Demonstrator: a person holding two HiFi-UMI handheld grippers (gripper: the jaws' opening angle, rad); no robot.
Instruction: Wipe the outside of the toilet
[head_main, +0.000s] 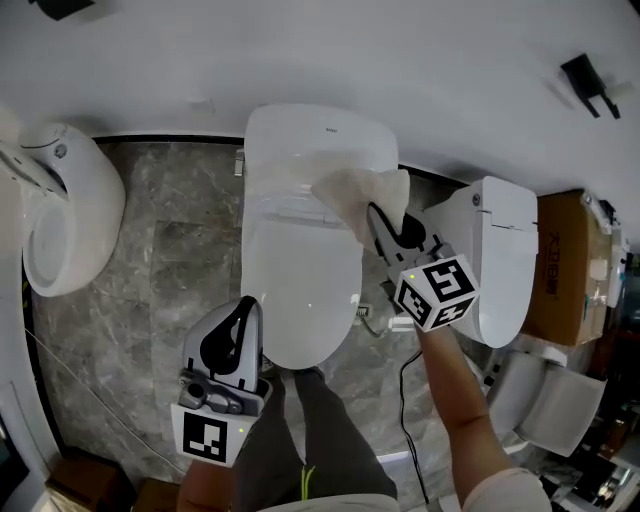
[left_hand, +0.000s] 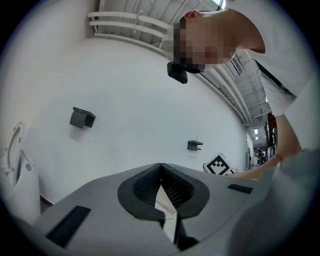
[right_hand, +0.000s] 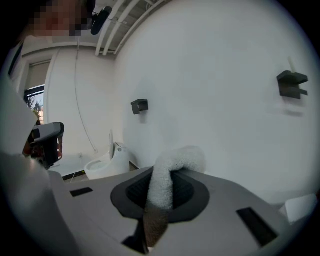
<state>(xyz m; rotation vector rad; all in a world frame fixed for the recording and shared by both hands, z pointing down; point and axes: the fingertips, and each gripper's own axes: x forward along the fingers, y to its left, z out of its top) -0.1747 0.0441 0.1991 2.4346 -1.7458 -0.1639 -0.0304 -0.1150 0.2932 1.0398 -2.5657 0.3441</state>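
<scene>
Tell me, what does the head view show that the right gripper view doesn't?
Only the head view shows the middle toilet with its lid down, where the cloth lies on its back part, and the cardboard box. Only the right gripper view shows, close up, the right gripper with its jaws shut on the cloth, plus ceiling pipes. Both show the cloth, the white wall and a black wall bracket.

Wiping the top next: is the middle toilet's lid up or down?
Down: the lid lies flat across the top, hiding the inside.
</scene>
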